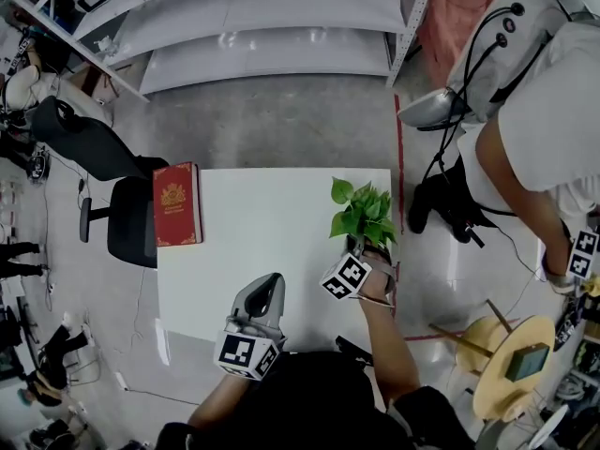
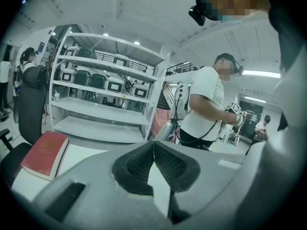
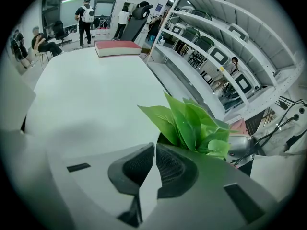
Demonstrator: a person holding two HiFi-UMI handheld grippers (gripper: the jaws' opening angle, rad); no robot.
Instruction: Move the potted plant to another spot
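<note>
Right gripper [image 3: 154,146] is clamping the dark round pot [image 1: 355,245] holding glossy green leaves [image 3: 192,123]; left gripper [image 2: 153,145] is hovering, jaws together.

pot of the potted plant [image 3: 189,123] nearly hidden behind right tongs [image 3: 154,147]

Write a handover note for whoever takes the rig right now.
Left gripper: shut, empty, over the near edge of the white table.
Right gripper: jaws closed at the rim of the potted plant, apparently pinching it.
Plant: at the table's right edge. Red book: at its left edge.
Done: plant gripped, it seems.
Left: lift it, set it on another spot, release.
</note>
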